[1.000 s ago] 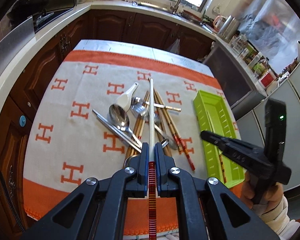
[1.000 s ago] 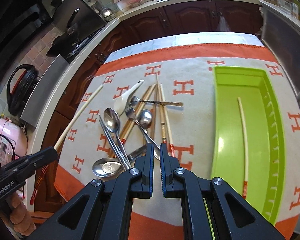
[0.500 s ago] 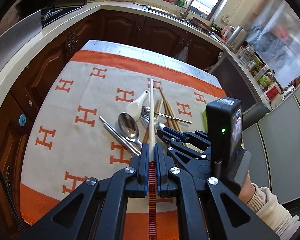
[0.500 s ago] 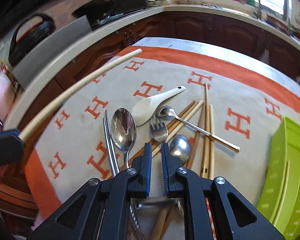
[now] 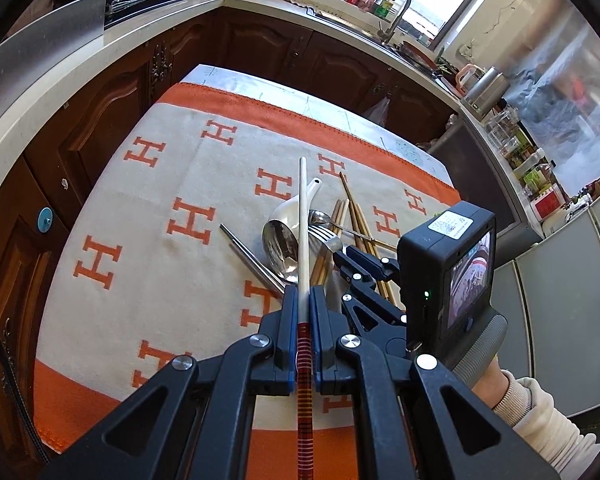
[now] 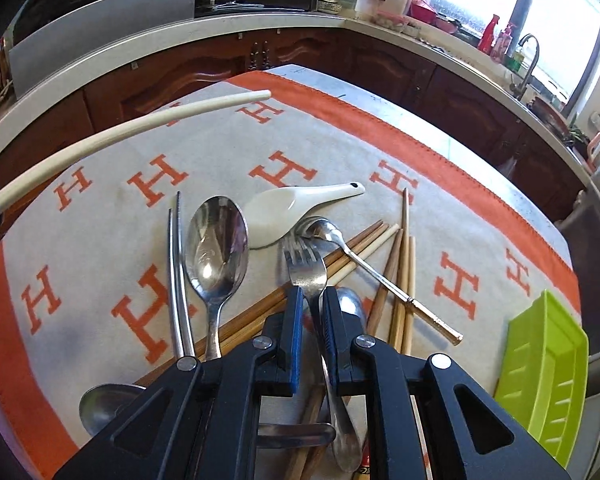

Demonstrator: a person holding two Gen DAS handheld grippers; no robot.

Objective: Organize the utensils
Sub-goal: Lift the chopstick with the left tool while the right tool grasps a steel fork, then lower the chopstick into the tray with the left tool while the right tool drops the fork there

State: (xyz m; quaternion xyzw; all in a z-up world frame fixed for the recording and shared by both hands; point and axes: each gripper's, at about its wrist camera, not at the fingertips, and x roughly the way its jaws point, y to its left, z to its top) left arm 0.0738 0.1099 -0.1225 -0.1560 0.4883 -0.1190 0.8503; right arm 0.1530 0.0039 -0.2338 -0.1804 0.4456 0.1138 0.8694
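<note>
My left gripper (image 5: pixel 304 292) is shut on a cream chopstick (image 5: pixel 304 220) with a red-banded end, held above the utensil pile; the same chopstick (image 6: pixel 100 136) crosses the upper left of the right wrist view. My right gripper (image 6: pixel 312 292) is down on the pile, its jaws a little apart with the neck of a steel fork (image 6: pixel 304 264) between them, and the pads do not clearly press it. Around the fork lie a large steel spoon (image 6: pixel 216 248), a white ceramic spoon (image 6: pixel 284 208), wooden chopsticks (image 6: pixel 400 280) and steel chopsticks (image 6: pixel 176 260).
A green tray (image 6: pixel 540 360) stands at the right edge of the orange-and-cream cloth (image 6: pixel 320 152). A small spoon (image 6: pixel 360 264) with a gold-tipped handle lies across the wooden chopsticks. Dark cabinets and a counter run round behind the table. A sleeve (image 5: pixel 540 420) shows at lower right.
My right gripper came down and leftward from beside the tray onto the pile, rolled, and its jaws parted slightly round the fork. The left gripper sank a little, chopstick still held.
</note>
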